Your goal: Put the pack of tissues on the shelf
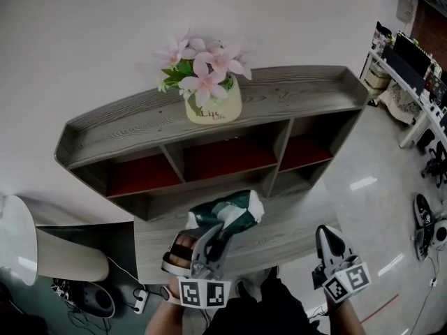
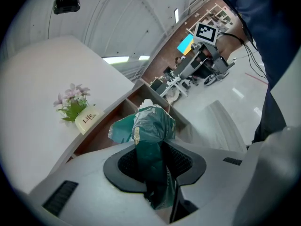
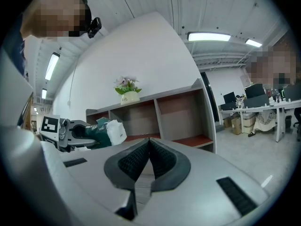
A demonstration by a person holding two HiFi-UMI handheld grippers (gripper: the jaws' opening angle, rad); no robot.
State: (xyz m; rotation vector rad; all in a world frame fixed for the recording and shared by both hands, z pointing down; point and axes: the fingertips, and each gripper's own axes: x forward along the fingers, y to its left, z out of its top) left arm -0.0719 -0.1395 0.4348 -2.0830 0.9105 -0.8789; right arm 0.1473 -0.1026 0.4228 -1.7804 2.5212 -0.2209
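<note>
Left gripper (image 1: 213, 237) is clamped on the pack of tissues (image 1: 234, 211), held in the air before the front edge of the shelf (image 1: 126, 128), facing its middle compartment. Right gripper (image 1: 330, 246): jaws together, empty. Recommended: advance level, clear of the dividers; release only once seated.

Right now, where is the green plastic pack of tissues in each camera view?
Head view: green plastic pack of tissues, lower centre.
Left gripper view: pack of tissues, centre, clamped.
Right gripper view: pack of tissues, middle left.
Shared landmark: cream pot of pink flowers.
</note>
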